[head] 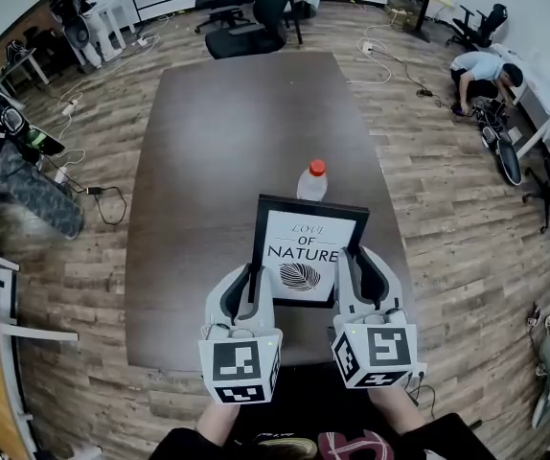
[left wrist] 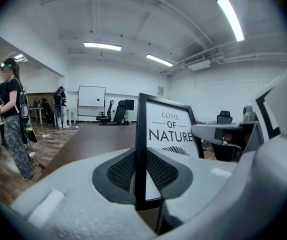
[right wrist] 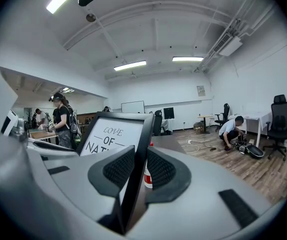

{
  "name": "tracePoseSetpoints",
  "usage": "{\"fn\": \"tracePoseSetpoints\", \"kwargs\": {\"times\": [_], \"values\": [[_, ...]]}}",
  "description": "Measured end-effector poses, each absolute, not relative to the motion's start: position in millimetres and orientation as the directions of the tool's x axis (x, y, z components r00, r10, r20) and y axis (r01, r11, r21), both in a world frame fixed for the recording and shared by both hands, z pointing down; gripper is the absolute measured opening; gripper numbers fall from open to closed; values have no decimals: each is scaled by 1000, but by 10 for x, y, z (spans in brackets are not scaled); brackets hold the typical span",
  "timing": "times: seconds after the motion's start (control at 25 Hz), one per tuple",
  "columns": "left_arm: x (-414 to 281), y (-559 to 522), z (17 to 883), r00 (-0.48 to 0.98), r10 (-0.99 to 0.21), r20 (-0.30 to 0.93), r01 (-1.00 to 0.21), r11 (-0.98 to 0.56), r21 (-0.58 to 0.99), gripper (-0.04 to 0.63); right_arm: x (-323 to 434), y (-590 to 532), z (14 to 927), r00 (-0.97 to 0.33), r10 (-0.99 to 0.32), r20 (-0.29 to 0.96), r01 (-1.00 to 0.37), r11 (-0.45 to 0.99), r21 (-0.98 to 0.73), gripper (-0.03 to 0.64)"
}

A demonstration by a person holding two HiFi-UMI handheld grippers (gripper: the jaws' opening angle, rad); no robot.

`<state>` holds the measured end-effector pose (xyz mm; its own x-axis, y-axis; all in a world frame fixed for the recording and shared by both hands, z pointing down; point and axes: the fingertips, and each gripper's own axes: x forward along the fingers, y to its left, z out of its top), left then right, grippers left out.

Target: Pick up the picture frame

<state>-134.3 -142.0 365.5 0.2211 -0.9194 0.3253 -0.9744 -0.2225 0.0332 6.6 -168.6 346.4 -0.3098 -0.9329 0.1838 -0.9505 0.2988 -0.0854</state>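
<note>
A black picture frame [head: 307, 250] with a white print reading "LOVE OF NATURE" is held up off the dark table [head: 217, 142], tilted toward me. My left gripper [head: 256, 281] is shut on the frame's left edge [left wrist: 141, 149]. My right gripper [head: 350, 268] is shut on its right edge [right wrist: 136, 171]. In both gripper views the black edge stands pinched between the ribbed pads.
A clear bottle with a red cap [head: 312, 182] stands on the table just behind the frame. Office chairs [head: 256, 12] sit at the table's far end. People stand at the left [head: 7, 123] and one crouches at the far right [head: 481, 73]. Cables lie on the wood floor.
</note>
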Motion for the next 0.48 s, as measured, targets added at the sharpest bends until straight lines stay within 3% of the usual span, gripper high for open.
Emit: {"fn": "tracePoseSetpoints", "kwargs": {"times": [0.48], "values": [[-1350, -1405, 3629, 220, -925, 311, -975, -218, 42, 74, 53, -1667, 3408, -311, -939, 149, -950, 305, -64, 84]]}}
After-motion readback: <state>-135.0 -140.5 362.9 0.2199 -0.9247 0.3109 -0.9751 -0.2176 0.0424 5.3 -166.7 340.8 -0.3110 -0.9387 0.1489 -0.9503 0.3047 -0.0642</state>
